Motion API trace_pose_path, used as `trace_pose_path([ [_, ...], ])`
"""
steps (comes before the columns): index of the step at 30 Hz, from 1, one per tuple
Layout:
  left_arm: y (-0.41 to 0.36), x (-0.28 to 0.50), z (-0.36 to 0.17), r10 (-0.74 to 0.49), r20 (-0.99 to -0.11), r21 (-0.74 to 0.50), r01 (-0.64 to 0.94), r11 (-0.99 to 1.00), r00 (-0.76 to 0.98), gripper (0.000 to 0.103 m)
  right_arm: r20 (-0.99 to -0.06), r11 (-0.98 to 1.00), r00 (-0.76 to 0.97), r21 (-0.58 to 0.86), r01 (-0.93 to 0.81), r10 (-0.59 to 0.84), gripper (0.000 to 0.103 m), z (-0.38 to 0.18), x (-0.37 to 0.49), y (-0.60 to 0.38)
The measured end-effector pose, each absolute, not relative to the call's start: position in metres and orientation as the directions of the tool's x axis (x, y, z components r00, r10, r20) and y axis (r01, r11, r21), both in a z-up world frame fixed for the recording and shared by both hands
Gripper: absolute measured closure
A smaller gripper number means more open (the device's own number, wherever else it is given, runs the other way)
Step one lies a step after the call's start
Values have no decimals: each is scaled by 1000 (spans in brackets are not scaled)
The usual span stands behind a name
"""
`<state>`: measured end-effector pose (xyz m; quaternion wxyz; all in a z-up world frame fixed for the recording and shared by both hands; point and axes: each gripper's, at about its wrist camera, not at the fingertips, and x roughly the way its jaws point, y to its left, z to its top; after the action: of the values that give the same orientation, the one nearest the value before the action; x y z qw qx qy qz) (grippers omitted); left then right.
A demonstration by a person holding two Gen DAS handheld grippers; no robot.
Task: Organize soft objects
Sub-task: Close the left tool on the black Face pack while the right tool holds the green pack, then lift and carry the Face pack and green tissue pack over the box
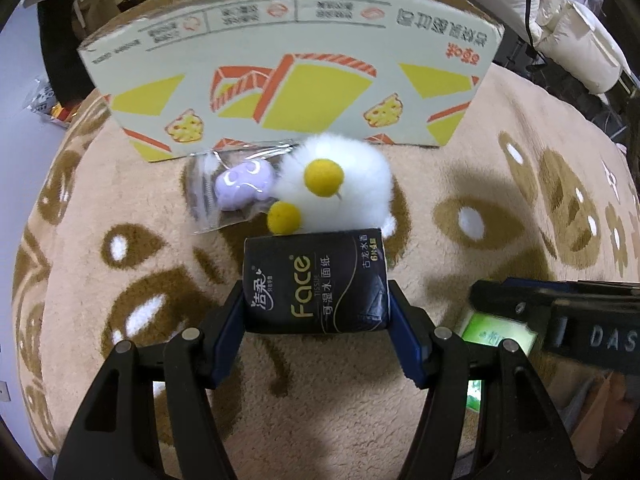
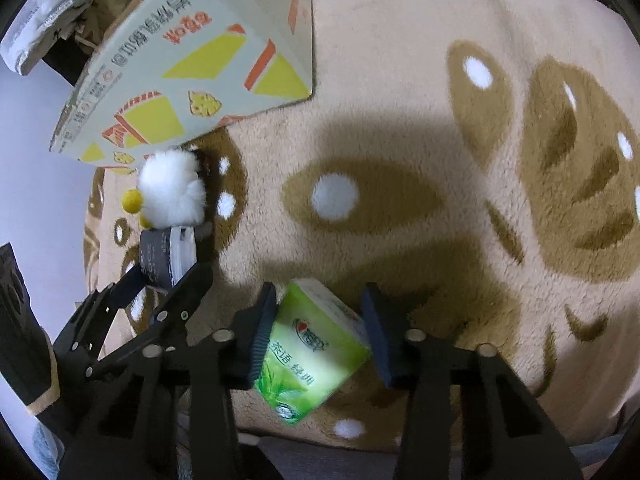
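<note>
Grippers: left gripper [image 1: 316, 312] clamps one black tissue pack [image 1: 316, 284], right gripper [image 2: 320, 332] one green tissue pack [image 2: 312, 348].

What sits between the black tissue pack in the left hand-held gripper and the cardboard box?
In the left wrist view, a white fluffy toy with yellow pompoms and a bagged purple toy lie between the black tissue pack and the cardboard box.

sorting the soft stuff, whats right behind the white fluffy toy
A printed cardboard box stands behind the white fluffy toy, and beside the toy lies a purple toy in a clear bag. The box's inside cannot be seen, and the toy hides the rug and box base directly behind it.
</note>
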<state>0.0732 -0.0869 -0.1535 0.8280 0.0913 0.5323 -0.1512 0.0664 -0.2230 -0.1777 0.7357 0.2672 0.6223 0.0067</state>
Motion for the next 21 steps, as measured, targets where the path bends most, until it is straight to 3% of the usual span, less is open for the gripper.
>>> trace_pose_path([
  [4,-79,69,-143,-139,-891,12,330,944,432,39,-922,887,268,355,294,280,81,-164,66,-226],
  [9,-69,66,-133,-133,-882,15,308,951,452,39,-915,885,257,378,273,312,77,-162,62,-226],
  [13,-64,62,-123,-122,-865,26,286,958,487,39,-922,909,250,352,224,296,45,-156,56,-219],
  [15,-61,61,-118,-113,-855,33,270,962,506,39,-923,914,241,350,203,300,38,-154,53,-216],
  [18,-55,59,-111,-104,-844,37,251,967,527,39,-928,928,231,335,167,293,19,-151,47,-213],
  [21,-51,59,-107,-95,-835,40,232,972,542,39,-933,944,227,309,115,278,17,-147,41,-205],
])
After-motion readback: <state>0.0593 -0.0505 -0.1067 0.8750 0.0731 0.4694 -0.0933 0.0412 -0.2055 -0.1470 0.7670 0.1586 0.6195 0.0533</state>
